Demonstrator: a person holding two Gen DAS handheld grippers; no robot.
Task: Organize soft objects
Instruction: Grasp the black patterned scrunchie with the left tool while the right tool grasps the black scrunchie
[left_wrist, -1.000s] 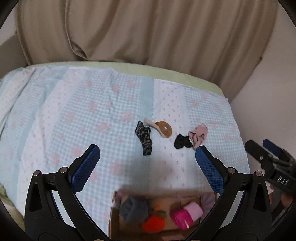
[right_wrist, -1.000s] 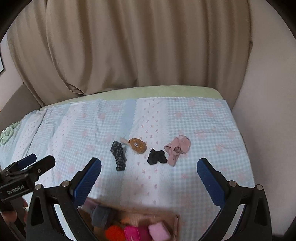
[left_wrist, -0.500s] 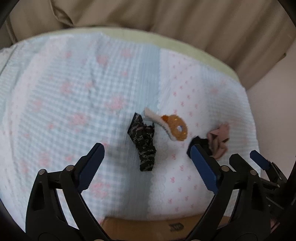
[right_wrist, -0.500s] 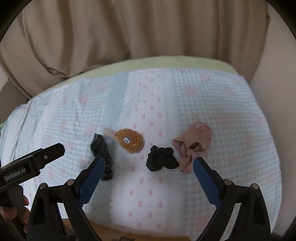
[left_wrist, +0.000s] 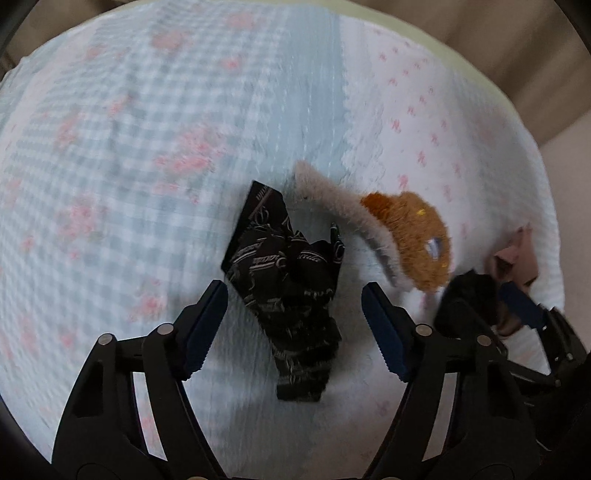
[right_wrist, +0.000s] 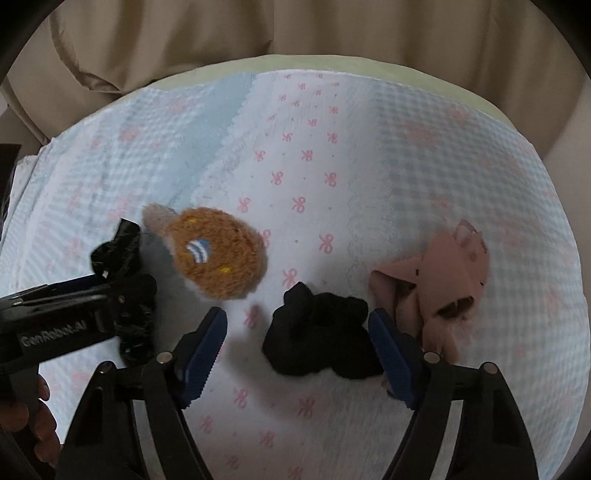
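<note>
A black patterned cloth (left_wrist: 291, 284) lies crumpled on the bed, between the open fingers of my left gripper (left_wrist: 295, 325). A brown plush sock (left_wrist: 406, 236) lies to its right; it also shows in the right wrist view (right_wrist: 218, 254). A black scrunchie-like cloth (right_wrist: 321, 332) sits between the open fingers of my right gripper (right_wrist: 299, 354). A pink cloth (right_wrist: 439, 284) lies just right of it, against the right finger. Neither gripper holds anything.
The bed cover (right_wrist: 314, 147) is light blue and white with pink bows. Beige curtains (right_wrist: 295, 33) hang behind the bed. The left gripper's body (right_wrist: 55, 321) shows at the left of the right wrist view; the right gripper (left_wrist: 517, 314) shows at the left view's right edge.
Both grippers have moved forward and down toward the bed. The cardboard box of soft items has dropped out of view. The left now straddles the patterned cloth, the right the black cloth.
</note>
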